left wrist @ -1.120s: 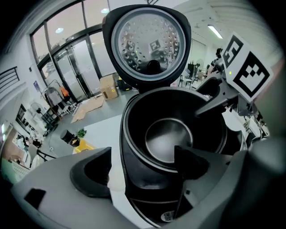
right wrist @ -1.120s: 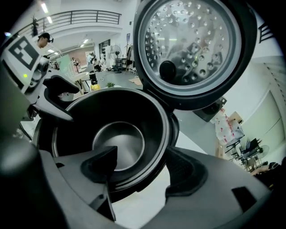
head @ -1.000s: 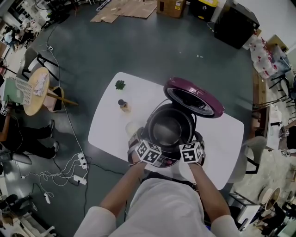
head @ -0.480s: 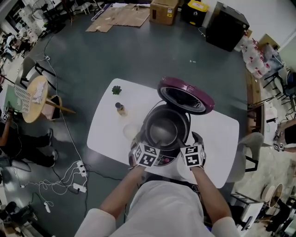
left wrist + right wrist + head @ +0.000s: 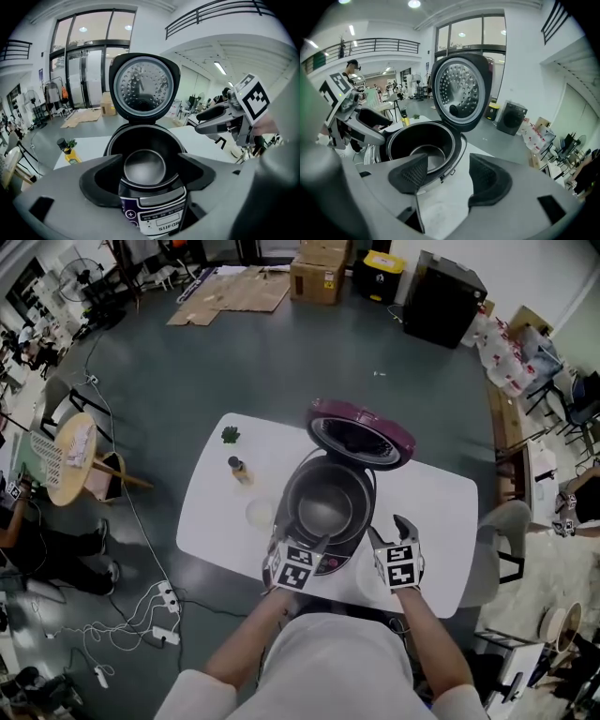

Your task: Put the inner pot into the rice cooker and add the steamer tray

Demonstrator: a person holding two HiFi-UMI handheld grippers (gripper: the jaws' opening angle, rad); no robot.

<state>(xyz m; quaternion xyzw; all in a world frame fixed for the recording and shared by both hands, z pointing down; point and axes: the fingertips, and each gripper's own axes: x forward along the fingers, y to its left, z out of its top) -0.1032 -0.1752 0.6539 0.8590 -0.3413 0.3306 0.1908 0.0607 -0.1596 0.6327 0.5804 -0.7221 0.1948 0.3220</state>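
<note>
Counter (image 5: 441, 512): white. Rice cooker (image 5: 330, 557): mid-counter, lid (image 5: 361, 432) raised at 12 o'clock. Inner pot (image 5: 323, 507): seated inside the cooker. Left gripper (image 5: 147, 173): 7 o'clock of the cooker, jaws wide, just been closing, holding nothing. Right gripper (image 5: 449, 174): 5 o'clock, likewise wide, closing, empty. Small bottle (image 5: 241, 470): 10 o'clock.

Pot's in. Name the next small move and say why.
Probably swing the left tongs toward the pale round piece on the table left of the rice cooker, likely the steamer tray. The inner pot already sits in the cooker, lid open. The left tongs and the right tongs, jaws just closing slightly, hold nothing.
</note>
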